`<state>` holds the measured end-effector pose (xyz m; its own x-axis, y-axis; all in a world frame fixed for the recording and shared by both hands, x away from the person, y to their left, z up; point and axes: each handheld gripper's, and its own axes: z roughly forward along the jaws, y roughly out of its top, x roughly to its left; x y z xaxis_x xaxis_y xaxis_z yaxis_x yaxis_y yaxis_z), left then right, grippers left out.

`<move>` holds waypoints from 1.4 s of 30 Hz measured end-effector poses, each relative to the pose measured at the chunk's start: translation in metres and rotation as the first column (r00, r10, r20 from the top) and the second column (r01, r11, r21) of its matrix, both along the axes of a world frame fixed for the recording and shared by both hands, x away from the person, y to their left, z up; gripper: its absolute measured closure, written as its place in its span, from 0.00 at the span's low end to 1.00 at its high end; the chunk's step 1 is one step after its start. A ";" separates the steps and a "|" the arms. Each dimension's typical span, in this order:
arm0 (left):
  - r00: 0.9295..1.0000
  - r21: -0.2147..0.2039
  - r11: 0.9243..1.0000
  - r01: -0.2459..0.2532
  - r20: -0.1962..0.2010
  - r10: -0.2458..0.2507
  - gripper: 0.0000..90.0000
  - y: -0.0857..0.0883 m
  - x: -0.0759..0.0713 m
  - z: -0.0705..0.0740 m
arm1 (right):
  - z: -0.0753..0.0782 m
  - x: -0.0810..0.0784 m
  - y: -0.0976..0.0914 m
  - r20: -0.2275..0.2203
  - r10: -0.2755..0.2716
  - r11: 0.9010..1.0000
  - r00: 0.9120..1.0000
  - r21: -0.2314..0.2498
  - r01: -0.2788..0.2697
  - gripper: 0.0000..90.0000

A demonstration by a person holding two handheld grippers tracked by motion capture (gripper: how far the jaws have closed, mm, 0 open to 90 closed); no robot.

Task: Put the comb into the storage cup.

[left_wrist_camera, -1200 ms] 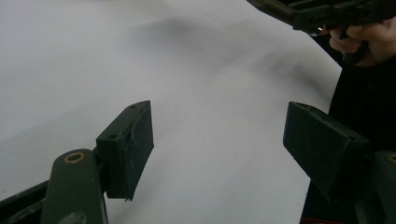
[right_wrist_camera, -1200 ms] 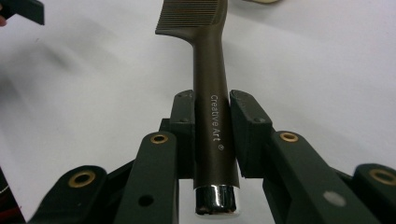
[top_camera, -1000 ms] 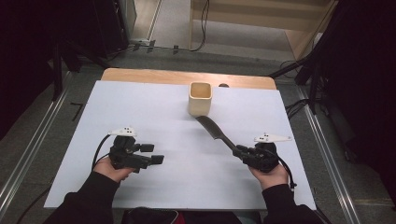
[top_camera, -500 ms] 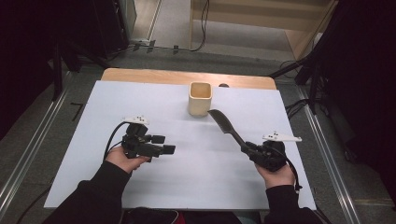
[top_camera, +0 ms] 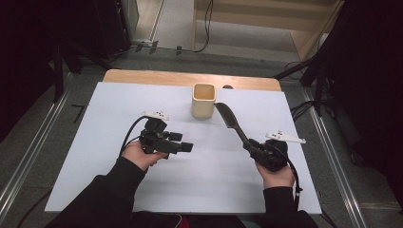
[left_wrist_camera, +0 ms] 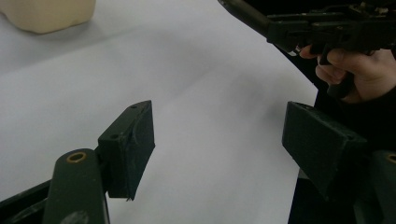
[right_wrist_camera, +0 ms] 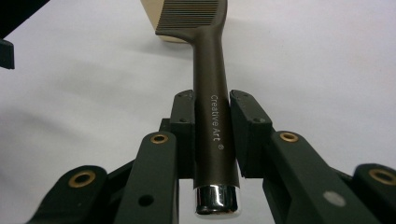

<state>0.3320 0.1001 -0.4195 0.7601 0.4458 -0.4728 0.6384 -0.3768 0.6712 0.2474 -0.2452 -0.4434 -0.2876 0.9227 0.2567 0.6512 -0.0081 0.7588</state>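
Comb work is partly done, we think: our right gripper is clamped on its dark handle, and its toothed end is in the air just beside the cream cup near the desk's far edge. Getting it into the cup is left. Our left gripper is apart, holding nothing.

Matt plastic, bare wood and one bright metal cap

The comb looks matt dark plastic with a glossy chrome end; the cup is smooth cream plastic, at 12 o'clock on the matt white sheet over the wooden table.
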 end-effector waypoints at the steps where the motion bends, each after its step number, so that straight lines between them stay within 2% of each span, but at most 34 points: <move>1: 1.000 -0.001 1.000 0.001 0.001 -0.001 0.29 -0.002 0.001 0.001 | 0.001 0.000 0.002 0.005 -0.007 1.000 1.000 -0.012 0.007 0.78; 9: 1.000 0.013 1.000 0.001 0.018 -0.001 0.29 -0.013 0.007 0.006 | 0.001 -0.005 0.012 0.049 -0.080 0.997 0.996 0.002 0.080 0.78; 16: 1.000 0.010 1.000 -0.011 0.029 0.011 0.29 -0.024 0.012 0.008 | 0.000 -0.013 0.018 0.118 -0.127 0.991 0.985 -0.019 0.130 0.78; 19: 0.999 0.030 1.000 -0.009 0.032 0.008 0.29 -0.027 0.014 0.008 | -0.001 -0.015 0.020 0.134 -0.142 0.989 0.981 -0.017 0.146 0.78; 22: 1.000 0.046 0.999 -0.012 0.029 0.011 0.29 -0.032 0.016 0.007 | -0.004 -0.015 0.023 0.135 -0.147 0.989 0.980 -0.013 0.150 0.78; 25: 0.999 0.045 0.999 -0.016 0.031 0.014 0.29 -0.037 0.016 0.006 | -0.006 -0.016 0.027 0.162 -0.158 0.986 0.974 -0.026 0.164 0.78; 31: 0.999 0.041 0.999 -0.010 0.037 0.008 0.29 -0.046 0.017 0.008 | -0.011 -0.017 0.034 0.186 -0.175 0.982 0.967 -0.038 0.185 0.78; 38: 0.999 0.049 0.999 0.002 0.037 -0.004 0.30 -0.060 0.017 0.012 | -0.021 -0.018 0.044 0.197 -0.174 0.984 0.965 -0.011 0.179 0.78; 42: 1.000 0.039 0.999 0.005 0.031 -0.007 0.30 -0.067 0.017 0.013 | -0.025 -0.019 0.047 0.212 -0.185 0.982 0.960 0.007 0.188 0.78</move>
<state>0.3494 0.0330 -0.4062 0.7769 0.4587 -0.4313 0.6152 -0.4068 0.6753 0.2281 -0.1985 -0.4687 -0.1565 0.9680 0.1960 0.4641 -0.1031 0.8798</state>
